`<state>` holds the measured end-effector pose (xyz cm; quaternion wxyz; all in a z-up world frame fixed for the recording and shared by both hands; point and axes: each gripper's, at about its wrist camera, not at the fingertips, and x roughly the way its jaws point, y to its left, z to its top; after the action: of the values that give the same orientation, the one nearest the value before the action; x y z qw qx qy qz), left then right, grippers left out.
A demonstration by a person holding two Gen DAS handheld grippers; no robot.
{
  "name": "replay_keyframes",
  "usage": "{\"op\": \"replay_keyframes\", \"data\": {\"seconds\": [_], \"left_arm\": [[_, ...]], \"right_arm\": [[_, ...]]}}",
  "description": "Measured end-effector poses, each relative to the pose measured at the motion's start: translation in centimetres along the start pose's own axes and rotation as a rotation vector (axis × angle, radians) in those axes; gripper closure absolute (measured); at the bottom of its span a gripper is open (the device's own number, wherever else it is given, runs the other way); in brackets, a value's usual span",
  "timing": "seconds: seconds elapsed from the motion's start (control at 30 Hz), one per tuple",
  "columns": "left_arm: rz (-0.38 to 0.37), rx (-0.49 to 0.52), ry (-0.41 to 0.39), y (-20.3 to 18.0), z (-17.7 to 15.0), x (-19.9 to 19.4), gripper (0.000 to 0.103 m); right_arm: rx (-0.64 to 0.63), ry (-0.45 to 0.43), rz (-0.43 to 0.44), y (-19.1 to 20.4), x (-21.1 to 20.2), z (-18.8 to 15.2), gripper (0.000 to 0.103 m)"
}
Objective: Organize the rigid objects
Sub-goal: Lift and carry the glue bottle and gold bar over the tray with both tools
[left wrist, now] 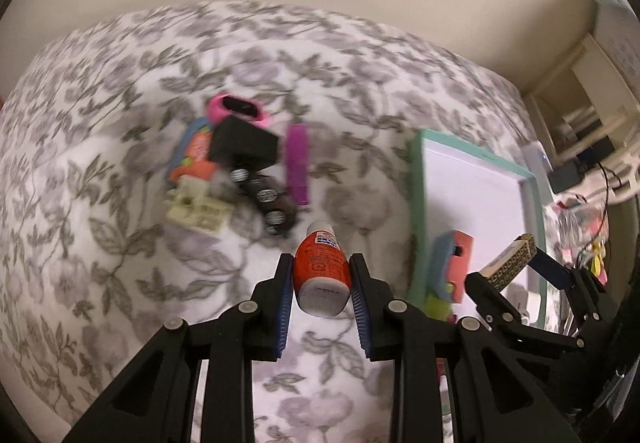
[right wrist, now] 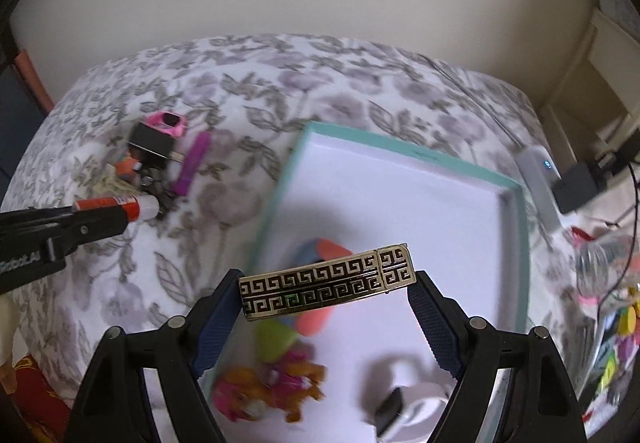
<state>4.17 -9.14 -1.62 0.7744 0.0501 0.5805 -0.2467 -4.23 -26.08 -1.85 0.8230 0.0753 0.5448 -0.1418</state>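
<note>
The bed [left wrist: 120,147] with its grey floral cover carries everything here, and it is soft ground, so anything set on it may tip or sink a little. On it lies the teal-rimmed tray [right wrist: 516,243], shallow, white inside, and stiff enough to take hard things dropped in flat. In the tray's near end lie a blue and coral block [left wrist: 454,263], a lime piece, a pink and orange toy [right wrist: 272,387] and something white, all blurred.

Left of the tray sits the unsorted heap: a black box [left wrist: 244,141], a pink ring-shaped case [left wrist: 238,109] behind it, a purple stick [left wrist: 298,169], a cream plastic block [left wrist: 196,209] and a row of dark cylinders with silver tops [left wrist: 264,199].

The right gripper [right wrist: 326,293] hangs over the tray's near half, its jaws set wide and pressed on the two short ends of a gold and black key-pattern lighter [right wrist: 326,285]. I judge it metal, hard and slick; held endways it could pivot, so a grip across the long flat sides looks safer.

The left gripper [left wrist: 322,271] hovers over the bed just left of the tray, jaws closed partway on the sides of a small orange glue bottle [left wrist: 322,269], nozzle pointing away. It looks light, smooth plastic, slightly squeezable; the labelled middle is the place to hold it.
</note>
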Motion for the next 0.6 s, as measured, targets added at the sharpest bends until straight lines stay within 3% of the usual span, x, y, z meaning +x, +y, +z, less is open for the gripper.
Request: {"op": "replay_keyframes", "data": {"seconds": [0.4, 0.6], "left_arm": [[-0.029, 0.284, -0.010, -10.3, -2.6, 2.1, 0.074], [-0.033, 0.330, -0.032, -12.3, -3.1, 2.8, 0.074]], "right_arm": [[0.171, 0.084, -0.128, -7.2, 1.1, -1.9, 0.018], [0.266, 0.121, -0.136, -10.0, 1.5, -3.0, 0.018]]}}
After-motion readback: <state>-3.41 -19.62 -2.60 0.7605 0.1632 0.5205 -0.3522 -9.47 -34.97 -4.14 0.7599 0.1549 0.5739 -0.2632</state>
